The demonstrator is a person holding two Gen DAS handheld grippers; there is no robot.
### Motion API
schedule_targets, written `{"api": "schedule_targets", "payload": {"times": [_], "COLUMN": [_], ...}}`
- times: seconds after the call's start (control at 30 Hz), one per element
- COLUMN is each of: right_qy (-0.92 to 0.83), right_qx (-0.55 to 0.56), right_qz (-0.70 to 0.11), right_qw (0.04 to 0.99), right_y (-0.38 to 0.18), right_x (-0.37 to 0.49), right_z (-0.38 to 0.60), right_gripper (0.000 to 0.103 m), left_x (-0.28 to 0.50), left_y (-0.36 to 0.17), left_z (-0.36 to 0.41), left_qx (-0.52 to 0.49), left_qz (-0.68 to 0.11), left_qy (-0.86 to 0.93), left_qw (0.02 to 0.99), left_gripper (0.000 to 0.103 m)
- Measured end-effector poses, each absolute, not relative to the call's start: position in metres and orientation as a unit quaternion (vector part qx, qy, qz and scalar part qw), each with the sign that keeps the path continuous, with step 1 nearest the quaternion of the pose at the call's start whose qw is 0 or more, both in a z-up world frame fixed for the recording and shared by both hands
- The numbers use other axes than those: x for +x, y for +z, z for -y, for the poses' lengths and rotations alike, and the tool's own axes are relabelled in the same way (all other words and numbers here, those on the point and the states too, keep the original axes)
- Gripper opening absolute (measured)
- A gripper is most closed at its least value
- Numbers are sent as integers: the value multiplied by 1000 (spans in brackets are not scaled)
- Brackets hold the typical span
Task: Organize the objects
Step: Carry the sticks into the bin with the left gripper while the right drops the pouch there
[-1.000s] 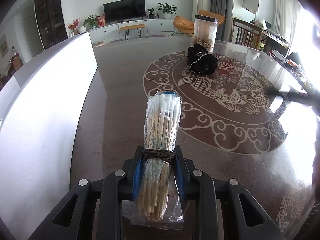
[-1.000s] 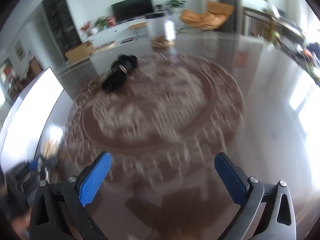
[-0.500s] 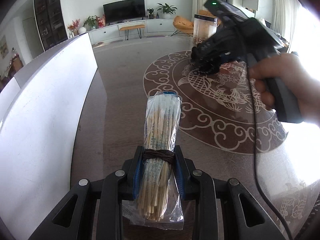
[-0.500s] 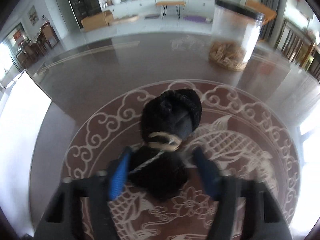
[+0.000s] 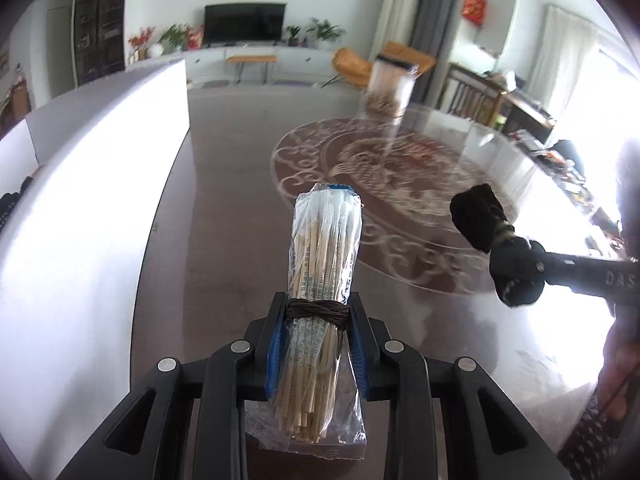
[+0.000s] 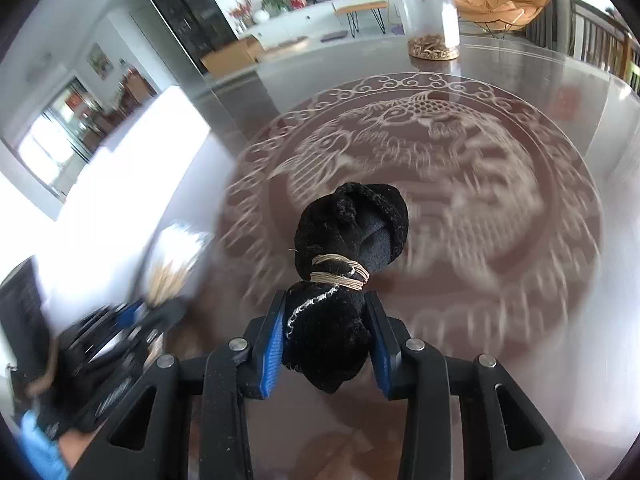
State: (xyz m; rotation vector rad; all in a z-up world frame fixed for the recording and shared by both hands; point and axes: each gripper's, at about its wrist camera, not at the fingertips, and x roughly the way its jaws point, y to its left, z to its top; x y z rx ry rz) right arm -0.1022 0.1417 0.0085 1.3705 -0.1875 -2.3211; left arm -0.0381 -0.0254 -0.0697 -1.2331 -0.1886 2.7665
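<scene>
The left claw (image 5: 316,344) pinches a bagged stick bundle (image 5: 322,280) above the near bench (image 5: 224,216), and to its right the right claw (image 6: 326,340) pinches a black cloth bundle (image 6: 344,264), also lifted. Both seem picked up but neither placed. Where they go is unclear; the far jar (image 6: 430,20) may be it, and motion blur smears the bench pattern.

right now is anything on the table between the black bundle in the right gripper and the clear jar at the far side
Nothing visible does. The right gripper is shut on the black bundle, and the table between it and the clear jar shows only its inlaid pattern. The chopstick bundle in the left gripper sits off to the side.
</scene>
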Motion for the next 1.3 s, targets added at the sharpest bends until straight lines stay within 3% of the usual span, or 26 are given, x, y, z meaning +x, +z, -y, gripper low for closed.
{"api": "schedule_targets", "payload": {"times": [0.23,0.4,0.6,0.73,0.77,0.8,0.83,0.87,0.9,0.93,1.03,1.3], "right_qy": [-864,-863,-825,-800,-788,-777,-771,-767,-764,-763,-768,-784], "right_qx": [450,403,383,397,413,430,442,450,456,460,460,455], "right_qz": [61,57,25,-15,-27,-34,-38,-38,-39,-41,-50,-89], "right_qw": [218,300,416,449,455,459,458,456,455,453,444,411], "right_y": [55,115,153,143,134,124,116,109,103,102,104,128], "right_x": [-52,-27,-17,-17,-19,-22,-25,-29,-30,-30,-32,-46], "right_z": [-139,-88,41,121,139,154,163,168,173,174,168,156], "right_gripper": [37,37,37,39,43,48,60,63,63,63,64,81], "left_x": [-1,22,34,38,38,38,38,39,41,44,46,54], "left_y": [-6,45,38,19,15,11,8,9,11,15,28,56], "left_z": [37,97,207,266,271,277,282,283,284,281,268,251], "left_qx": [-356,-332,-375,-422,-432,-440,-446,-444,-438,-425,-403,-391], "left_qz": [101,120,118,130,130,132,141,147,148,140,99,106], "left_qy": [925,934,915,882,876,870,866,866,869,875,888,889], "left_qw": [82,53,-90,-161,-169,-177,-180,-178,-178,-182,-198,-215], "left_gripper": [28,28,28,30,30,35,52,63,82,91,98,98]}}
